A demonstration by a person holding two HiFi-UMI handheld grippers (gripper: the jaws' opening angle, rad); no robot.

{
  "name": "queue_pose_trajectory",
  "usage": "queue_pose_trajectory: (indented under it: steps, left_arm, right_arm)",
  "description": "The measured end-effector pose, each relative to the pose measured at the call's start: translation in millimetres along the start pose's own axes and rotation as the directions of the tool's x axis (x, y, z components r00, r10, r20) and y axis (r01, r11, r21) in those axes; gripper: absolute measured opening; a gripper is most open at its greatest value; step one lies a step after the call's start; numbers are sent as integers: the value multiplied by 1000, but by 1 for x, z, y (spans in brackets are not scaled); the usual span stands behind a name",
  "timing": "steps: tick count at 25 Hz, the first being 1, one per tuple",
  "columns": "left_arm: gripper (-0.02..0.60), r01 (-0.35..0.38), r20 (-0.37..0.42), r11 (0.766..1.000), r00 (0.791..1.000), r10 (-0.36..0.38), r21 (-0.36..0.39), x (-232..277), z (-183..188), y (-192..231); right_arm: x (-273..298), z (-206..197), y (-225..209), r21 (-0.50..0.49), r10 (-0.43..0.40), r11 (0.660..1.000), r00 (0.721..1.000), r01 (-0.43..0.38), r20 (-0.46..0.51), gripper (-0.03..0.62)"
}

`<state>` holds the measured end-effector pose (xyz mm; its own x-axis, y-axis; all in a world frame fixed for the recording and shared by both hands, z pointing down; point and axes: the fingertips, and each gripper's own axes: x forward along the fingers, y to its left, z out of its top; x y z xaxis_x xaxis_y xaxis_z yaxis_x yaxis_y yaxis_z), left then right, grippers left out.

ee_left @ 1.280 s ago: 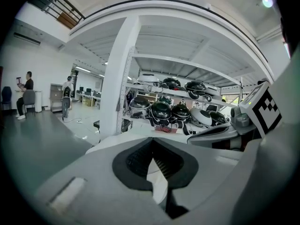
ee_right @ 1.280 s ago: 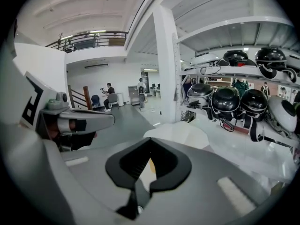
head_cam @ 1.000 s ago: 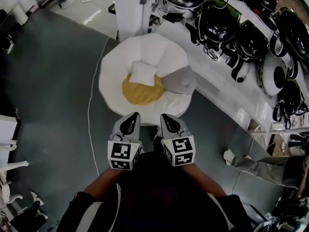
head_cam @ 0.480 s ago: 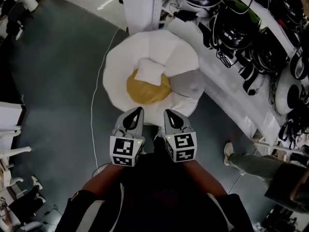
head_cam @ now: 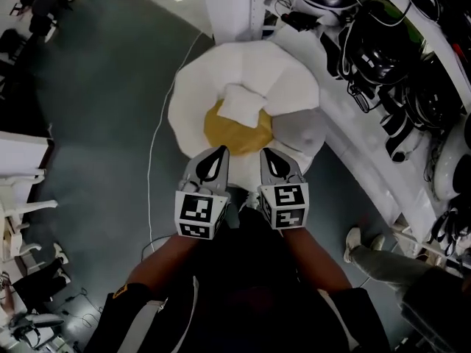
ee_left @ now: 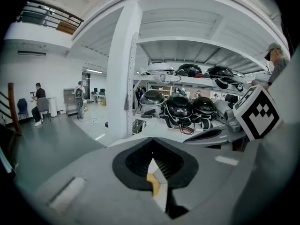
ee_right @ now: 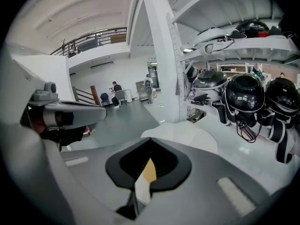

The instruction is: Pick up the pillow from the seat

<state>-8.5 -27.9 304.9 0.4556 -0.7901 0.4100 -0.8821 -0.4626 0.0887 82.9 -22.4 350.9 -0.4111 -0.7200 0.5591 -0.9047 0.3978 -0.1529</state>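
A small white pillow lies on the yellow centre of a round white seat on the floor. Both grippers are held side by side just short of the seat's near edge, pointing at it and not touching it. My left gripper is shut with nothing between its jaws, and so is my right gripper. In the left gripper view the shut jaws fill the lower frame, with only a sliver of yellow and white showing between them. The right gripper view shows its shut jaws and the seat's white back beyond.
A grey cushion forms the seat's right side. Behind the seat stands a white column. Shelves of dark helmets run along the right. A white cable trails over the grey floor at left. Another person's shoe is at right.
Both grippers have moved forward toward the seat, still shut. The seat and pillow now lie closer to the jaw tips and lower in the head view.
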Motion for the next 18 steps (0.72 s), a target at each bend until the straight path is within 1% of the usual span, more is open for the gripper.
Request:
queue_pose_trajectory:
  steps: [3, 8, 13, 18]
  left_arm:
    - [5, -22, -6, 1000, 1000, 22, 9, 7, -1, 1]
    - [5, -43, -13, 999, 999, 43, 1, 19, -1, 9]
    - [5, -31, -13, 1000, 999, 31, 3, 39, -8, 22]
    - [5, -7, -49, 1000, 999, 8, 10, 75, -30, 38]
  right_arm:
    - [6, 1, -12, -1, -3, 1000, 1000, 3, -2, 2]
    - [20, 0, -20, 6, -10, 1000, 1000, 10, -19, 2]
    - [42, -4, -27, 3, -34, 999, 999, 35, -31, 2]
    - [76, -10, -34, 24, -52, 998, 997, 53, -60, 2]
